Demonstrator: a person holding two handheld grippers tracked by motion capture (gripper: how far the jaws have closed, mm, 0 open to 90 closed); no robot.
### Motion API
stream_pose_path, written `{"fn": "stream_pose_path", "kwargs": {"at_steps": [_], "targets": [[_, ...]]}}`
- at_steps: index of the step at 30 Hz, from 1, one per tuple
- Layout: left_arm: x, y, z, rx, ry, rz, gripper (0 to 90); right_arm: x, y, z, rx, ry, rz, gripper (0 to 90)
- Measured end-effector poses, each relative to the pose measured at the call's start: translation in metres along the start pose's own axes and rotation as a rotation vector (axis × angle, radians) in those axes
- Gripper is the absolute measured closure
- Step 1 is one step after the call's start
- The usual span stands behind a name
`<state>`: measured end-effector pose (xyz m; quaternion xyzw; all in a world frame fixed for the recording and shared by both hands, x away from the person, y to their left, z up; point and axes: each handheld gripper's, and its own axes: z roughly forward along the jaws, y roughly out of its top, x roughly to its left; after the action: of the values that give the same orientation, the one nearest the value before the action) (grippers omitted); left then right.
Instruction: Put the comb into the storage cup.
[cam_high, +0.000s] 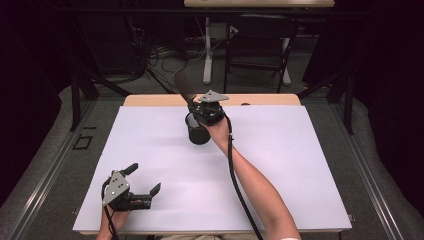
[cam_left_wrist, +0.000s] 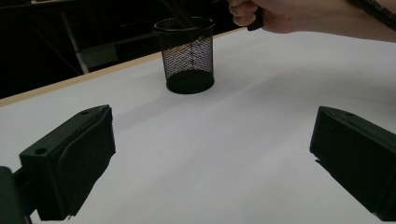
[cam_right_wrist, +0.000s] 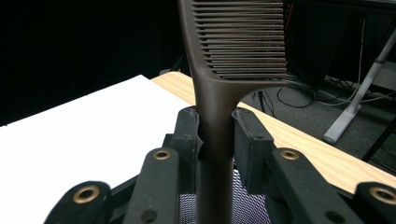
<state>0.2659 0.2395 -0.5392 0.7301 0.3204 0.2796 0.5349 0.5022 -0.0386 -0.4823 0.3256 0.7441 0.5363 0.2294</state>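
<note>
This looks like a lab or recording studio rather than a home. Black curtains (cam_high: 30, 75) close in the space, and a plain white sheet covers the wooden worktop (cam_high: 210, 165). Loose cables (cam_high: 150, 55) sprawl over the grey carpeted floor (cam_high: 310, 75), beside a folding chair (cam_high: 257, 45) and a white desk leg (cam_high: 207, 50).

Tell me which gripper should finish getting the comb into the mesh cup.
Right. The right gripper is clamped on the dark brown plastic comb by its handle, directly over the black wire-mesh cup. The left gripper sits open near the table's front edge, well away from the cup.
</note>
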Motion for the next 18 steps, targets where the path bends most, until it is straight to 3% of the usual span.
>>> {"fn": "stream_pose_path", "kwargs": {"at_steps": [18], "targets": [[0.0000, 0.0000, 0.0005, 0.001, -0.001, -0.002, 0.3, 0.0013, -0.0048, 0.0015, 0.020, 0.009, -0.009, 72.5]]}}
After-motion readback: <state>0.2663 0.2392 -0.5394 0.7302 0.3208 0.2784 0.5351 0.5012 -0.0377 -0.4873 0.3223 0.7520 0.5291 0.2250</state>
